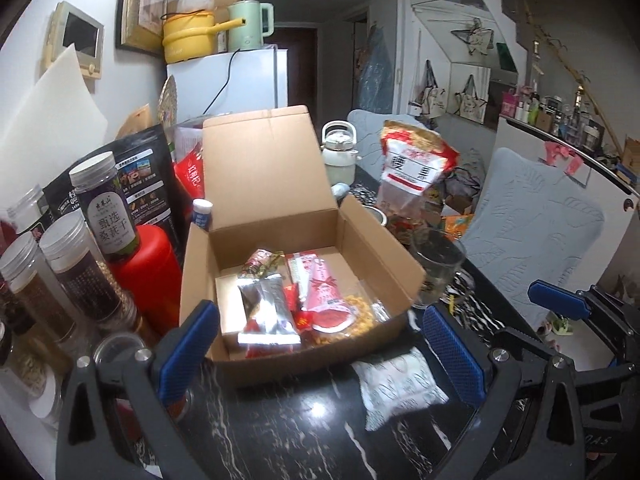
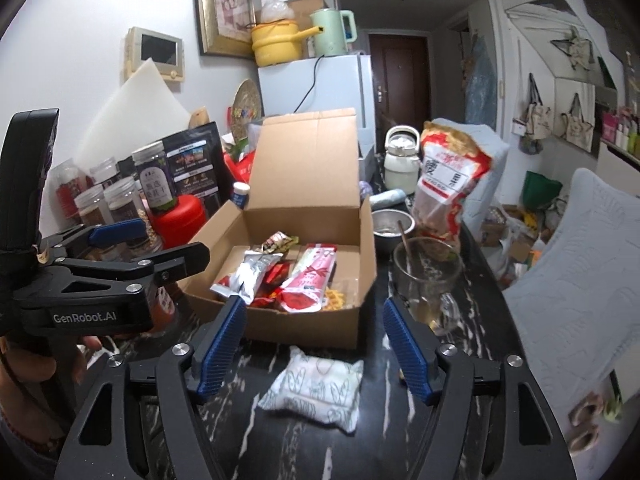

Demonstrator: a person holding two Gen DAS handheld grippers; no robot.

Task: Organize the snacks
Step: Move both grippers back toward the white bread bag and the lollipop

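A black marble-look surface [image 2: 304,452] with white veins fills the lower part of both views, in a cluttered small room with a white fridge [image 2: 320,84] at upper centre and a dark brown door [image 2: 400,76] behind it. On the fridge stand a yellow enamel pot [image 2: 276,44] and a pale green electric kettle [image 2: 332,32]. At the centre of the frame sits an open brown cardboard box [image 2: 304,320] with its lid raised, holding several snack packets: a silver foil packet [image 2: 248,272], a pink and red packet [image 2: 308,284] and a clear bag of yellow pieces [image 1: 360,316]. Just in front of the box, apart from it, a white patterned snack pouch [image 2: 316,388] lies flat on the surface at lower centre. To the left of the box stand clear plastic jars with lids [image 1: 76,280], a red round container [image 1: 148,276] and a black stand-up bag [image 2: 192,164]. To the right are a clear glass mug [image 2: 428,276], a small steel bowl [image 2: 388,228], a red and white snack bag [image 2: 448,184] standing upright and a white teapot [image 2: 400,160]. A pale blue chair cushion [image 1: 532,220] occupies the right side. The left tool [image 1: 320,344] hangs released, its blue pads spread wide to either side of the box front. The right tool [image 2: 316,352] is also spread wide and holds nothing, with the white pouch lying between its fingers.
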